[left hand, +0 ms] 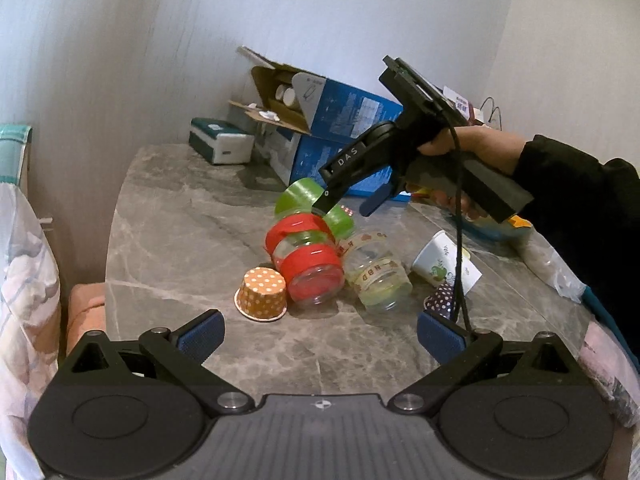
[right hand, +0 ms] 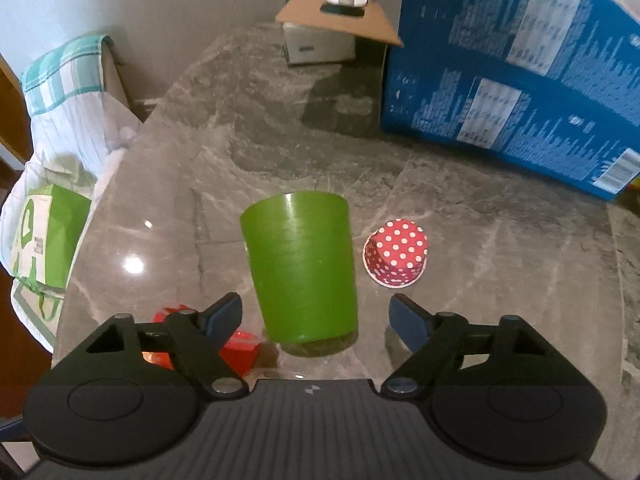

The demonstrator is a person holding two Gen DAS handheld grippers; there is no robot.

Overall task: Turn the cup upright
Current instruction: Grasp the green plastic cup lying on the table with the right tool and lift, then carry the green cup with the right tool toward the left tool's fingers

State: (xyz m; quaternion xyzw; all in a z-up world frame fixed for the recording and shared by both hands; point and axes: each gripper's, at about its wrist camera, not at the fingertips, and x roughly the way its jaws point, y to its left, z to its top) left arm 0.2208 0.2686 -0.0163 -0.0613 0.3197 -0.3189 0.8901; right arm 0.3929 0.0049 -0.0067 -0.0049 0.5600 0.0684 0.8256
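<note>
Both pairs of jaws stand wide and hold nothing. On the right gripper (right hand: pixel 316 318) the blue pads flank a green cup (right hand: pixel 302 272) that sits mouth-down near the middle of the table (right hand: pixel 500 240), without touching it. Just beside the cup on its right lies a red dotted cup (right hand: pixel 396 254), also bottom-up. Seen from the left gripper (left hand: pixel 320 334), which hangs back over the near edge, the right gripper's (left hand: pixel 344 204) black body carries the white letters "DAS", and a hand (left hand: pixel 472 148) in a dark sleeve grips its handle, pointing it down and leftward at the green cup (left hand: pixel 300 196). In front of that cup a clear jar with red tape (left hand: pixel 308 260) lies on its side, and beside it another clear jar (left hand: pixel 376 276) wears tape with letters, "BBD" as far as I can read. An orange dotted cup (left hand: pixel 262 294) stands upside down toward the near edge; a white paper cup (left hand: pixel 440 260) with a green print lies tipped over to the right. At the far edge leans a blue box (right hand: pixel 516 68) covered in white print too small to read, with a barcode at its corner. It is grey marble-patterned stone, against a pale wall, with a striped towel (right hand: pixel 68 72) off its left edge.
</note>
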